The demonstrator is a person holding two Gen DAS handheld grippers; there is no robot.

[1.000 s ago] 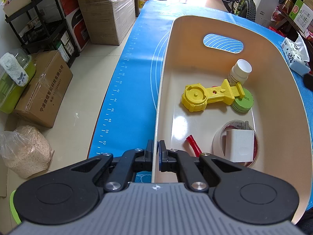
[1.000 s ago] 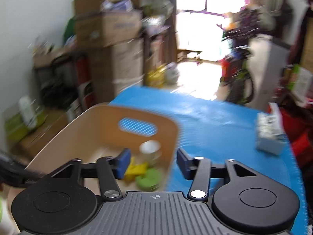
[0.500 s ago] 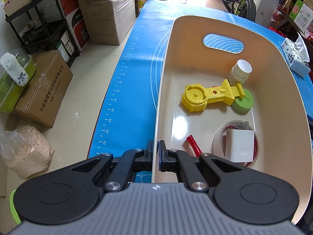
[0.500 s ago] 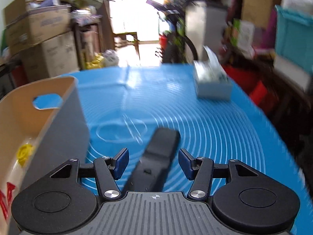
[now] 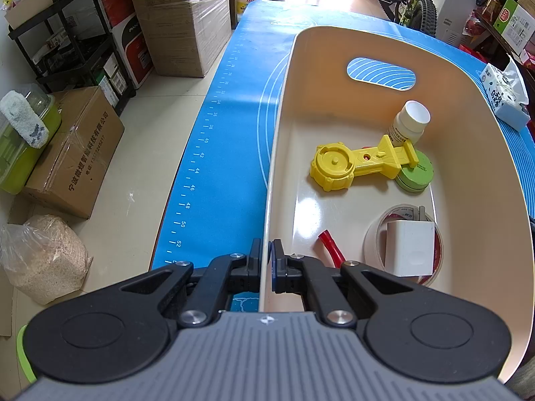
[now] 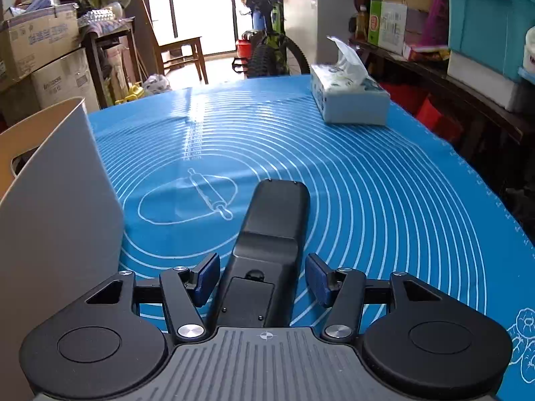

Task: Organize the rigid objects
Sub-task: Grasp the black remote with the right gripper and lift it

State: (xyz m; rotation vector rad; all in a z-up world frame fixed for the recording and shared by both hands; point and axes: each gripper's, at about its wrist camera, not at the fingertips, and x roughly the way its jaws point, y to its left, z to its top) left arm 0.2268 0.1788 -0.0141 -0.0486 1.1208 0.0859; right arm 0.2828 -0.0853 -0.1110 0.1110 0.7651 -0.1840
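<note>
Right claw (image 6: 262,275) straddles the black remote (image 6: 267,240) — pads not touching.

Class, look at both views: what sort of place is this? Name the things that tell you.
Probably a room in a home used for storage. Taped cardboard boxes stand on the floor, a bicycle is parked indoors, and a tissue box sits on a blue baking mat.
</note>
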